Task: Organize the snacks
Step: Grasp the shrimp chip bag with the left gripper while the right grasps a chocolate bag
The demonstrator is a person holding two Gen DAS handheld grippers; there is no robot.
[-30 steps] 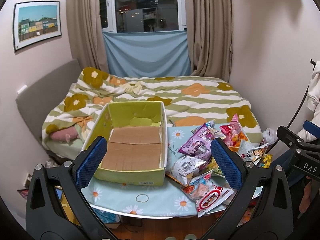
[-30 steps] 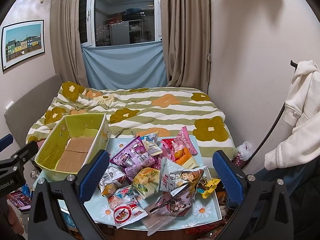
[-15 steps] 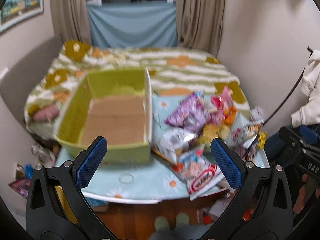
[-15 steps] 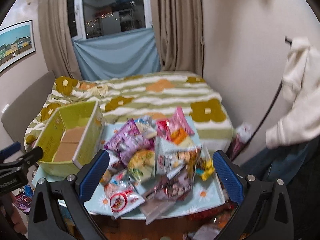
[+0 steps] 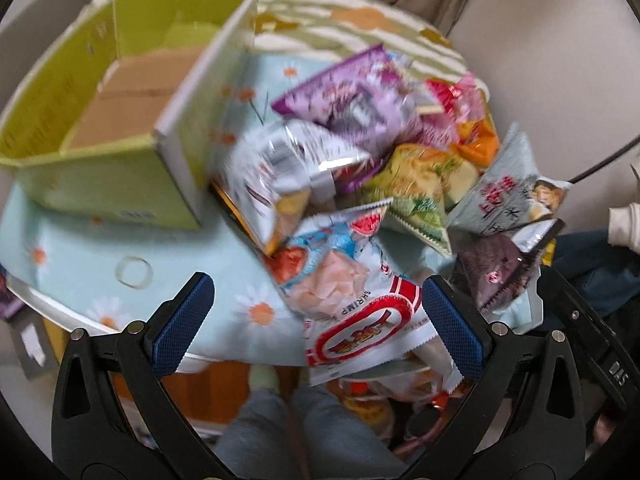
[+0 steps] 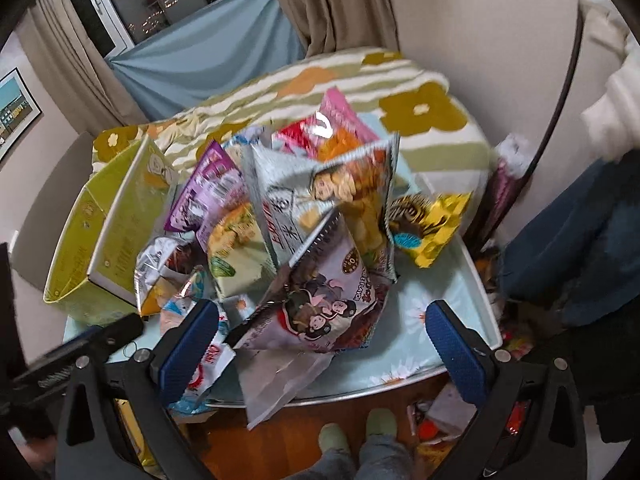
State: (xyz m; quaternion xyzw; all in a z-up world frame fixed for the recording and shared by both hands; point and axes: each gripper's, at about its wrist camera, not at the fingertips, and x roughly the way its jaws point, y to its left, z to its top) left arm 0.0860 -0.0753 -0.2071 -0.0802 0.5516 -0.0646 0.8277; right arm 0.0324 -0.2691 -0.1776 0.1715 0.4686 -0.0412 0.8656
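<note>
A heap of snack bags lies on the floral blue tabletop (image 5: pixel 100 248). A green cardboard box (image 5: pixel 96 184) with a brown floor stands open at the left (image 6: pixel 100 232). My left gripper (image 5: pixel 318 322) is open just above the table's near edge, over a red-and-white shrimp chip bag (image 5: pixel 360 336). My right gripper (image 6: pixel 322 338) is open too, hanging over a dark cartoon-printed bag (image 6: pixel 320 308). Behind lie a silver bag (image 5: pixel 280 172), a purple bag (image 5: pixel 352 100) and a grey bag (image 6: pixel 320 192). Neither gripper holds anything.
A bed with a flowered quilt (image 6: pixel 424 112) lies behind the table. The wall stands close on the right, with dark clothing (image 6: pixel 580 240) hanging there. The person's legs and slippers (image 6: pixel 356 432) show below the table edge. Loose wrappers (image 6: pixel 432 416) lie on the floor.
Both grippers have dropped and moved in close over the snack heap, tilting down towards the table's near edge. Both stayed open. The box and bags have not moved.
</note>
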